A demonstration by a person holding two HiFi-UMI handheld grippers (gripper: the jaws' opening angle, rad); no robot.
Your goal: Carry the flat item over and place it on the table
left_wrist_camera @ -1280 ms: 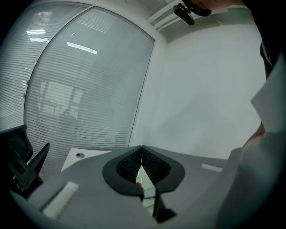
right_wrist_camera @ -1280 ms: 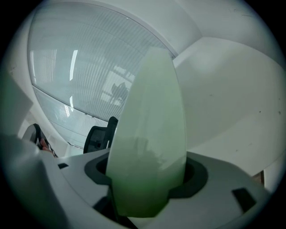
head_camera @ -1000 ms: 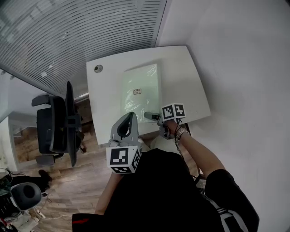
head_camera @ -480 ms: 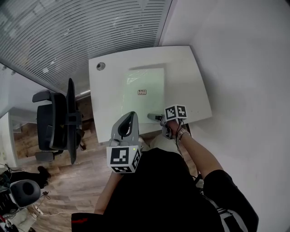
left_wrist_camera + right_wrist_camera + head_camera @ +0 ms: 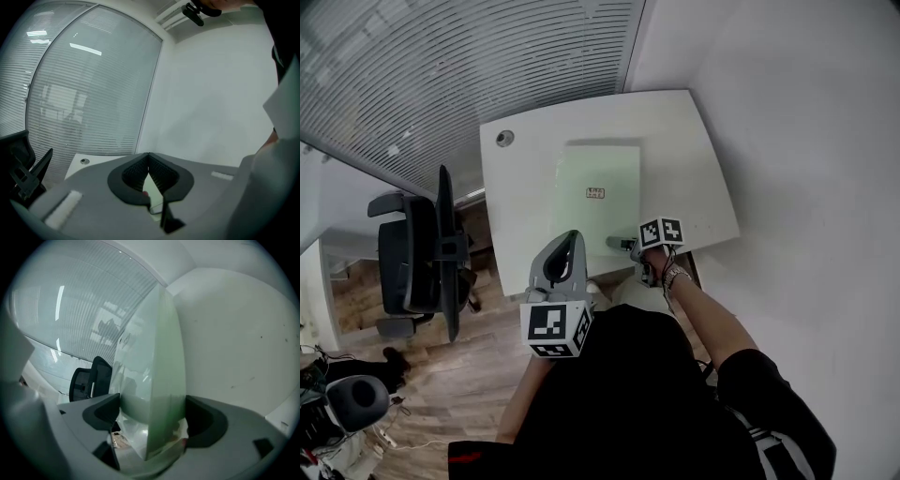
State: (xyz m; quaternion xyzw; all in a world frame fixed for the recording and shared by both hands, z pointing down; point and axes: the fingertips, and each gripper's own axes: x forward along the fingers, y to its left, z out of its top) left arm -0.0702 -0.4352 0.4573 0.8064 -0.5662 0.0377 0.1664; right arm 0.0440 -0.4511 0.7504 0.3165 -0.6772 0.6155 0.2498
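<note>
Flat item (image 5: pixel 600 169): a pale green rectangular slab in glossy clear wrapping, with a small red label (image 5: pixel 595 193) near the middle of its upper face. It lies flat on the white table (image 5: pixel 684 150), lengthwise down the middle. Its far short edge stops short of the table's far edge, and its near short edge is close to the near edge. The right gripper (image 5: pixel 619 243) is at that near short edge. Its jaws have just been opening and stand spread wide, with the slab's edge between them. The pads appear to have let go, so the item reads as released and resting on the table. The left gripper (image 5: pixel 148 155) hangs off the table's near edge, jaws closed tip to tip on nothing. A round grommet (image 5: pixel 504 139) sits by the far left corner, and an office chair (image 5: pixel 422 253) stands off the left edge. Handling, as a judgement: the slab looks stiff and fairly light, but the film is probably slippery, and a broad panel held by one edge will lever against the pads. The best hold is mid-way along a short edge, pads set well onto both faces.
</note>
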